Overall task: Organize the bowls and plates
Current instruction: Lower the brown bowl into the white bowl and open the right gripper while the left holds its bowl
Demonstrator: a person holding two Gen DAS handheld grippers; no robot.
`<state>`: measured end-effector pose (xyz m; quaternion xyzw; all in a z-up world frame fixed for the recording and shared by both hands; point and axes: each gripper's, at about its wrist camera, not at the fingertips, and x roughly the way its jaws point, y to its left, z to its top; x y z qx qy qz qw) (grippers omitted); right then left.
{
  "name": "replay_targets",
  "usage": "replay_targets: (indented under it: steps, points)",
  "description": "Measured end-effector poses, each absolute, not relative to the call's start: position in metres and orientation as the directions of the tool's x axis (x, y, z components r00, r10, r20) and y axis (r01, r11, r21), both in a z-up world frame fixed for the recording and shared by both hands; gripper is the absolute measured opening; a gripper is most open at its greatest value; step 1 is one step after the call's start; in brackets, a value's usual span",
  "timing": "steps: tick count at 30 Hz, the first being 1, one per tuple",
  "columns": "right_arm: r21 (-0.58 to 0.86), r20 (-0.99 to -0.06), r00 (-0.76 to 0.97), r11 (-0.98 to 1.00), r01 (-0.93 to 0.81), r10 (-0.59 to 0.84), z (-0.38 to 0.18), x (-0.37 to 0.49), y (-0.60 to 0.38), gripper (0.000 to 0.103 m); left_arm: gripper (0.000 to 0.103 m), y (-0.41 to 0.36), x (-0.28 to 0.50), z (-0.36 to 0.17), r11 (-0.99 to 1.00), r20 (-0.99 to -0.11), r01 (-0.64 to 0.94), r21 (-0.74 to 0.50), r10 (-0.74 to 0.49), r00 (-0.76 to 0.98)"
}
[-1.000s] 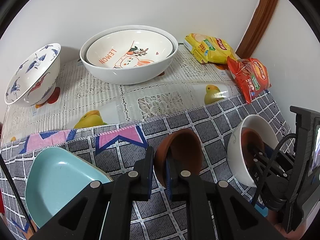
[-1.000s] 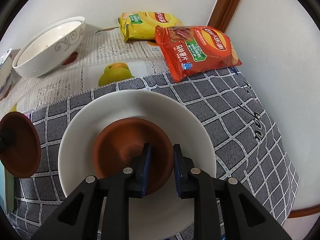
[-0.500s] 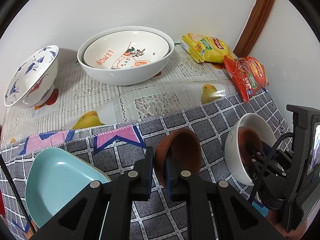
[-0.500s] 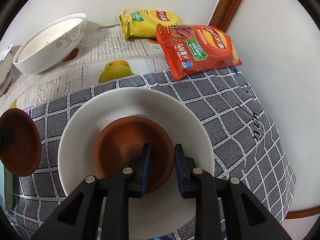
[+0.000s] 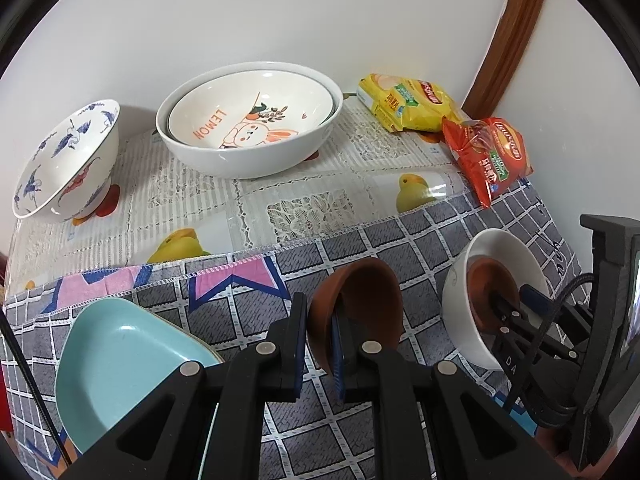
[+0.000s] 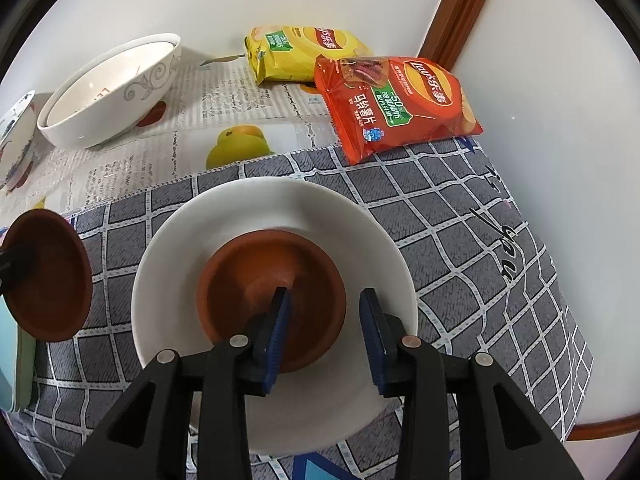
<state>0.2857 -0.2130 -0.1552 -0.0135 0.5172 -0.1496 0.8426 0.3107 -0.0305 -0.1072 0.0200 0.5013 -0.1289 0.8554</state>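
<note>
My left gripper is shut on the rim of a brown clay bowl and holds it tilted above the grey checked cloth; the bowl also shows in the right wrist view. My right gripper is open, its jaws astride the rim of a second brown clay bowl that sits inside a white bowl. The white bowl and my right gripper also show at the right of the left wrist view.
A light blue plate lies at the near left. At the back stand two nested white bowls and a blue-patterned bowl. A yellow snack bag and a red one lie by the wall corner.
My right gripper has opened and let go of the brown bowl inside the white bowl. My left gripper still holds its brown bowl, nearly unmoved.
</note>
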Motion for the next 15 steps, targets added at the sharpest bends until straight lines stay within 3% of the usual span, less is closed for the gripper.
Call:
replay_targets:
  steps: [15]
  points:
    - [-0.048,-0.814,0.566,0.987,0.156,-0.129,-0.107,0.246,-0.225,0.035,0.011,-0.051,0.295,-0.092,0.958,-0.850,0.267,-0.107,-0.227,0.475]
